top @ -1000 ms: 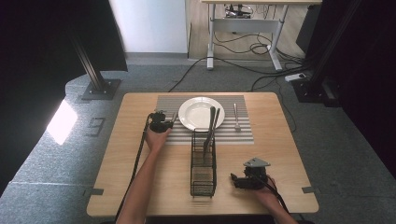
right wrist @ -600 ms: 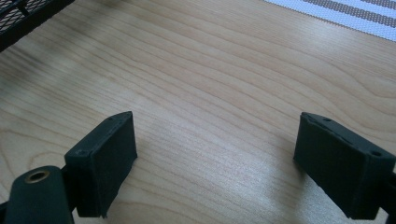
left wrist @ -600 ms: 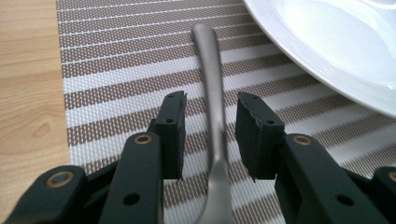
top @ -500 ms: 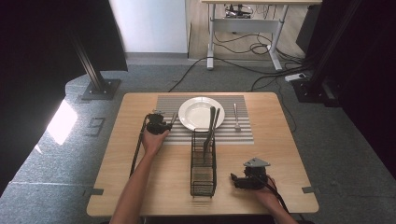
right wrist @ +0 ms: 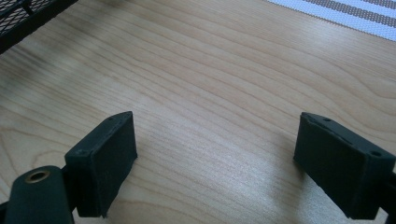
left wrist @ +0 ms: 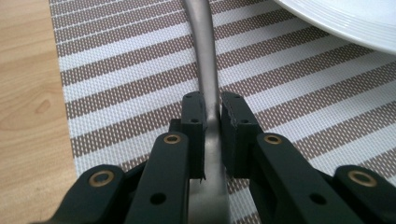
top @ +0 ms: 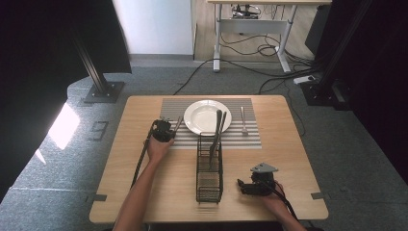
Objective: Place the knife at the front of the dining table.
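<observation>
Two of four cutlery pieces laid out, going by the layout: fork (top: pixel 244 120) flat on the striped placemat (top: pixel 250 137) just right of the plate (top: pixel 207 116), and a grey metal utensil (left wrist: pixel 205 56) flat on the same mat just left of the plate. Cannot tell spoon from knife (working end out of frame in the left gripper view, too small in the high view).

Also left of the plate, the left gripper (left wrist: pixel 212 105): clenched on that utensil's handle, pads pressing it from both sides, having just been closing with the handle between the jaws. Reads as a grip to straighten or shift the piece rather than a finished placement; not yet let go.

On the near side of the plate: black wire rack (top: pixel 209 168), holding two more long utensils (top: pixel 216 132) that lean toward the plate. Counts as work left, if the aim is a full place setting.

Well to the near right of the plate, the right gripper (right wrist: pixel 215 154): released, jaws wide apart, nothing between them, low over bare counter (right wrist: pixel 210 70), with a corner of the rack at the upper left of its view. Looks idle.

Remaining, as judged: release the held piece beside the plate, then fetch the two from the rack.
</observation>
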{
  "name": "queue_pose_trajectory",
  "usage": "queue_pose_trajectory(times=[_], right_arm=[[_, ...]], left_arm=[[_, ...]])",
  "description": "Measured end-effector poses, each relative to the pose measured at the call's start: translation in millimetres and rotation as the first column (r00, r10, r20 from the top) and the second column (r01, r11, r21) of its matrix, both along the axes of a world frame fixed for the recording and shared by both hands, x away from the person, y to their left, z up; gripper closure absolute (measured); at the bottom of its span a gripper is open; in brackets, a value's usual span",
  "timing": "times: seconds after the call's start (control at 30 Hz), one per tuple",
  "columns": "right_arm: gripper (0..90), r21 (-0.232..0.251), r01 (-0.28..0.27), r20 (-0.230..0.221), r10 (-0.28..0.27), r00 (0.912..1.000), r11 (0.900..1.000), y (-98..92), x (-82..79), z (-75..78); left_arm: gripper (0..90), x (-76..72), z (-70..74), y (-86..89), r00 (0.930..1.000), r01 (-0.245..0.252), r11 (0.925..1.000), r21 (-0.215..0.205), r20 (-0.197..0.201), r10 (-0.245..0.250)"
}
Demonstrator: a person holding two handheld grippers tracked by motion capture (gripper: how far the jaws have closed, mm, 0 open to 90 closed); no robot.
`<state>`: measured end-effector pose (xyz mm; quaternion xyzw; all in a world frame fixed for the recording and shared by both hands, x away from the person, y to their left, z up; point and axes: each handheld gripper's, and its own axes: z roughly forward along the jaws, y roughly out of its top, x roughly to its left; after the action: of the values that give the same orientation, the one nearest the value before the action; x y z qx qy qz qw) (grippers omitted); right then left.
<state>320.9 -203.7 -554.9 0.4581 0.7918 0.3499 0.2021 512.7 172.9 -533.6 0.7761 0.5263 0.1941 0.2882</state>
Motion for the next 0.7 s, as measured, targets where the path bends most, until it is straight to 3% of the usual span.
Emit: queue_pose_trajectory(times=[0.1, 0.23, 0.53, 0.7], right_arm=[[13.0, 0.001, 0.0, 0.001, 0.0, 1.0, 1.0, 0.1, -0.1, -0.1], [12.9, 0.001, 0.0, 0.0, 0.0, 1.0, 1.0, 0.1, -0.1, -0.1], [12.8, 0.002, 0.0, -0.001, 0.0, 1.0, 1.0, -0.1, 0.0, -0.1], [12.7, 0.004, -0.001, -0.003, 0.001, 1.0, 1.0, -0.2, 0.2, -0.1]], left_arm=[[80.3, 11.3, -0.3, 4.7, 0.9996, -0.029, 0.999, -0.033, -0.006, 0.029], [80.3, 22.2, -0.5, 7.3, 0.9988, -0.05, 0.9978, -0.045, -0.005, 0.049], [80.3, 61.7, 0.0, 15.2, 0.9931, -0.115, 0.9896, -0.086, -0.03, 0.113], [80.3, 69.8, -1.2, 13.5, 0.9914, -0.13, 0.9867, -0.097, -0.023, 0.129]])
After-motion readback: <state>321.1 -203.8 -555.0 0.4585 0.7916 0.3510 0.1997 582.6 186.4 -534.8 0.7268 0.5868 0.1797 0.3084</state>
